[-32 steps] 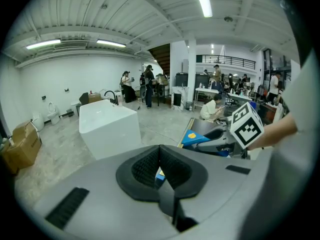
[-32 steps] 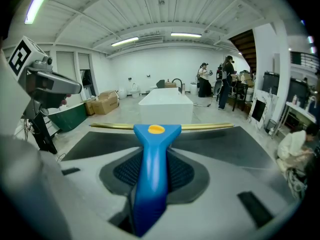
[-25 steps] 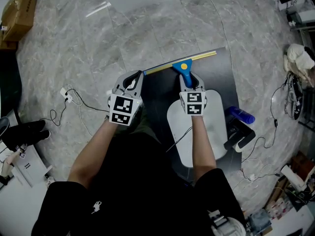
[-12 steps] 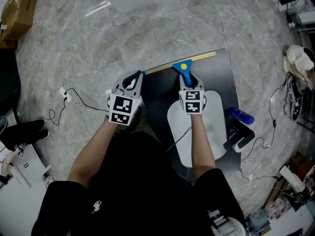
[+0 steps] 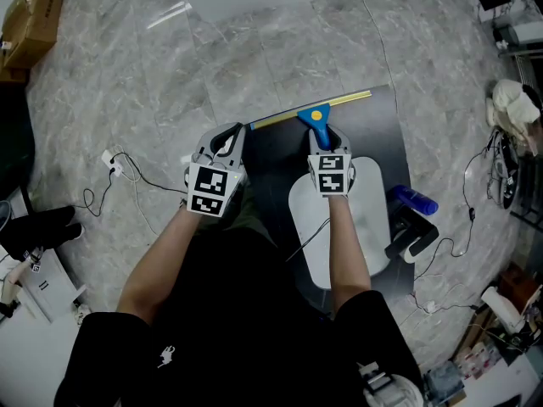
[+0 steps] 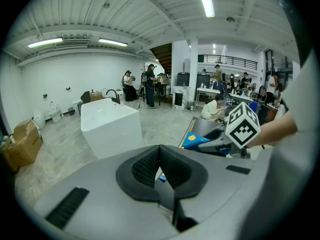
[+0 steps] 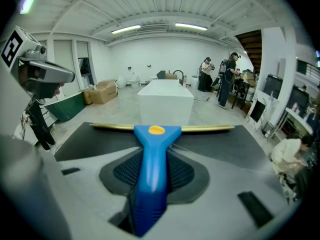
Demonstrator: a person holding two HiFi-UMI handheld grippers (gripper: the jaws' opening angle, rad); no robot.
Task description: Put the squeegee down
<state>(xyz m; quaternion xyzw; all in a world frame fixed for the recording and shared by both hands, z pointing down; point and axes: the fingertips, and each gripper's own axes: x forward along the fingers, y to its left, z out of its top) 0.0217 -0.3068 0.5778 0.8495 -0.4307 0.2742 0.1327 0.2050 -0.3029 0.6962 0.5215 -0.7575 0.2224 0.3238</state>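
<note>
In the head view, the right gripper (image 5: 328,142) held the blue squeegee (image 5: 316,114) by its handle, the yellow blade at the dark counter's (image 5: 382,134) far edge. The left gripper (image 5: 226,139) hung at the counter's left edge. In the left gripper view, its fingers (image 6: 145,166) were closed together on nothing. In the right gripper view, the fingers (image 7: 186,174) clasped the handle from both sides.

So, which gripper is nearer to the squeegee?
Right. The right gripper holds the squeegee by its blue handle; the left gripper is apart, shut and empty, beside the blade's left end.
</note>
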